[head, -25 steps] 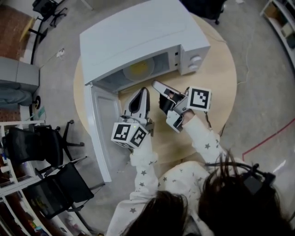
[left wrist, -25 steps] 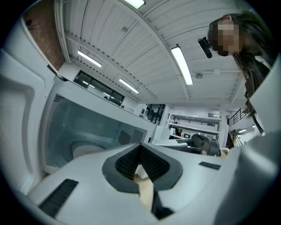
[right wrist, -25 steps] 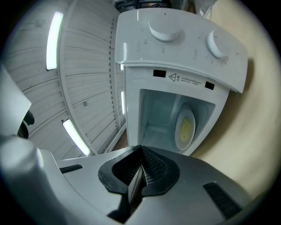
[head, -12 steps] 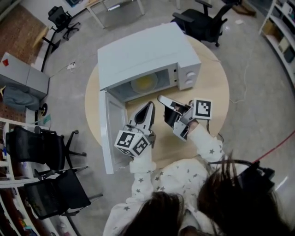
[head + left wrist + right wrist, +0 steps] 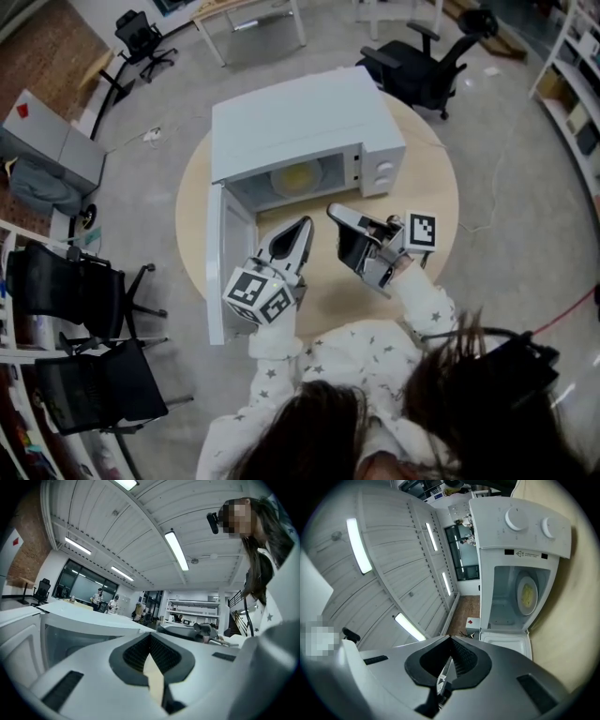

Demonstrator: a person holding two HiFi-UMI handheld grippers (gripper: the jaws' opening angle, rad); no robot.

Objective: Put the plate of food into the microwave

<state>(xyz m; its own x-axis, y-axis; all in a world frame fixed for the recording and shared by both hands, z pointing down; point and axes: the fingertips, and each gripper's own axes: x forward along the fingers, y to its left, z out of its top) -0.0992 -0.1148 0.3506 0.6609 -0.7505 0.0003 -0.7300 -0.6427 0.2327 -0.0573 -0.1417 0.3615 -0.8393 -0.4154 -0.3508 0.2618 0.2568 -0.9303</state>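
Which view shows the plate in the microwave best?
Right gripper view: it looks straight into the open microwave at the plate, yellow food visible. Head view shows it small, from above. Left gripper view doesn't show it.

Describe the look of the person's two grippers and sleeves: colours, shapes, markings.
The left gripper and right gripper are white wedge-shaped shells with dark ribbed pads. Each carries a cube with black-and-white square markers. The sleeves are white with small dark stars.
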